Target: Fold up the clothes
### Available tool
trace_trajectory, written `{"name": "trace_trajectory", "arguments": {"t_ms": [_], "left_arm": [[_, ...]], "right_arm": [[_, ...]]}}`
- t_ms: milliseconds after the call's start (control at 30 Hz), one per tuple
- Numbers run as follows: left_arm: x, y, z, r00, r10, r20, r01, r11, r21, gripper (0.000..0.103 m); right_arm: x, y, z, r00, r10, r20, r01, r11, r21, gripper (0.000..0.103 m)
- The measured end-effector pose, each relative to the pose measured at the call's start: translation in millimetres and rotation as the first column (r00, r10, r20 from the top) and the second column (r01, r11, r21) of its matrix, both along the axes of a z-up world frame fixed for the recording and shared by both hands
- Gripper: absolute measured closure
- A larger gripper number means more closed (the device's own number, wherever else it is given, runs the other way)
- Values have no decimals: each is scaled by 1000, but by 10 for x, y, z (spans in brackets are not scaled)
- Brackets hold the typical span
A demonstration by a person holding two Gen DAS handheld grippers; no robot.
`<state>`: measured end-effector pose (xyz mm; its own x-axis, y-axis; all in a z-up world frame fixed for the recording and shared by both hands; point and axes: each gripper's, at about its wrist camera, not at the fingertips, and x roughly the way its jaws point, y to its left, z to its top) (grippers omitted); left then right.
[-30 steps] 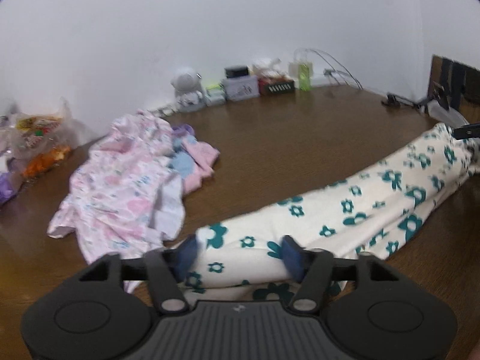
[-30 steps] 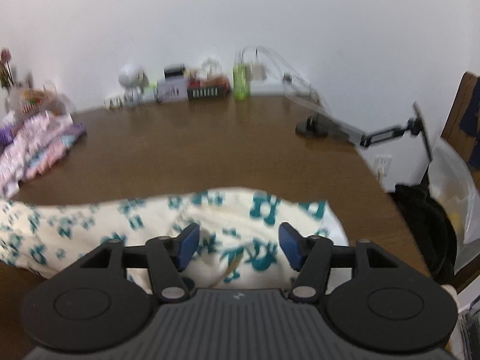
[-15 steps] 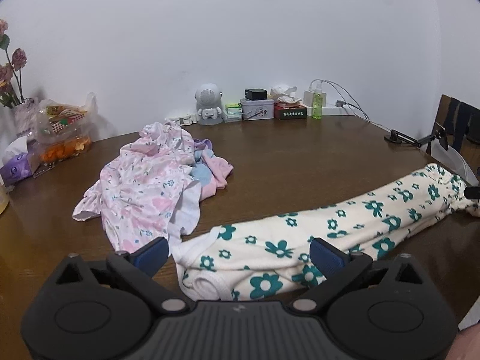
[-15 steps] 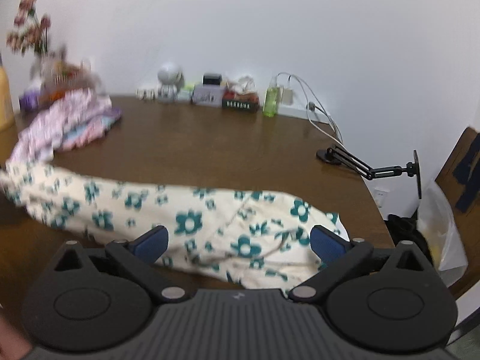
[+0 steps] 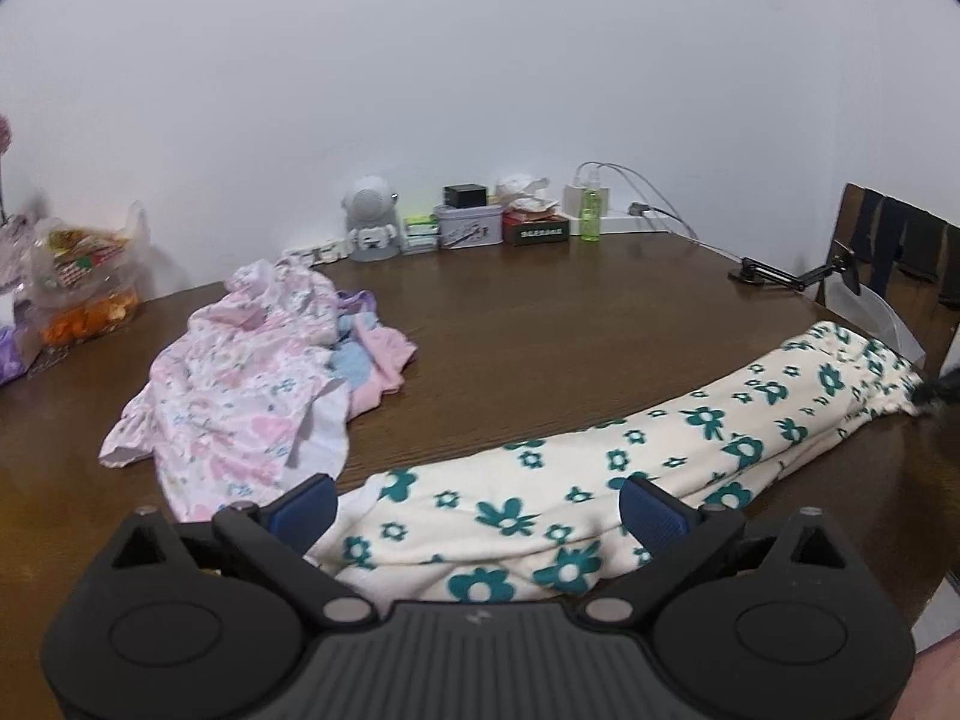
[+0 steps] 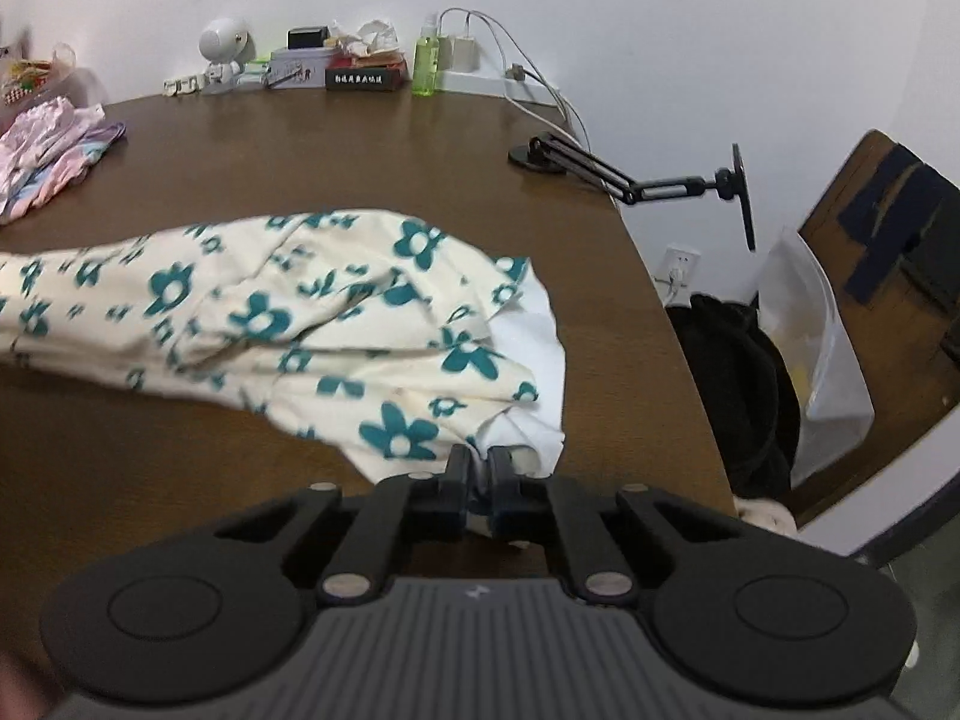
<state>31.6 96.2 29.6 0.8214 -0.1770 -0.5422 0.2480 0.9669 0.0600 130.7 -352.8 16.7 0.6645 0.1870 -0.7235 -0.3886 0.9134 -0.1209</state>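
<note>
Floral garment (image 5: 630,480) is laid out in a long narrow band across the near edge of the table (image 5: 540,324), running from the left gripper to the right-hand table corner. In the right wrist view the same garment (image 6: 288,312) is seen bunched at its end, with white lining shown at the hem.

Left gripper (image 5: 480,510): jaws spread wide, one blue pad on either side of the garment's near end; nothing is pinched. Contact with the cloth cannot be told.

Right gripper (image 6: 480,468): jaws closed, a small pinch of the garment's edge clamped between them at the corner nearest the camera.

Progress, as judged: the garment appears folded lengthwise already, given the layered edges and narrow strip shape. Crosswise folds are not yet made; the strip lies at full length. Wrinkles are seen near the right end, so smoothing is probably still needed.

Pink pile (image 5: 240,372) lies crumpled further back on the left, apart from the floral garment and untouched by either gripper. It seems unfolded, so most of the task is likely left.
</note>
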Motion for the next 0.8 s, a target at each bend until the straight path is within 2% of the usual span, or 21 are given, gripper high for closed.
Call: {"name": "trace_trajectory", "arguments": {"t_ms": [200,333,500,567,633,667,800], "left_arm": [[-4,-59,21,1000,-2,6,2,1000,22,2],[17,-45,-2,1000,13,-6,-13,1000,27,2],[38,-35,-21,1000,24,-15,-24,999,32,2],[52,-28,-28,999,31,-18,-31,999,34,2],[67,-6,-36,999,45,-23,-45,998,36,2],[72,9,-38,998,54,-26,-53,998,37,2],[76,89,-30,996,81,-34,-80,996,25,2]], "right_arm": [[242,104,120,997,46,68,-46,999,-6,98],[418,156,2,997,65,31,-65,998,-22,98],[431,131,-62,998,60,4,-60,998,-12,95],[424,73,-35,999,42,1,-42,999,12,88],[390,3,39,1000,22,15,-23,998,59,69],[360,-27,94,1000,17,25,-19,996,86,63],[177,24,340,995,51,87,-65,985,157,46]]}}
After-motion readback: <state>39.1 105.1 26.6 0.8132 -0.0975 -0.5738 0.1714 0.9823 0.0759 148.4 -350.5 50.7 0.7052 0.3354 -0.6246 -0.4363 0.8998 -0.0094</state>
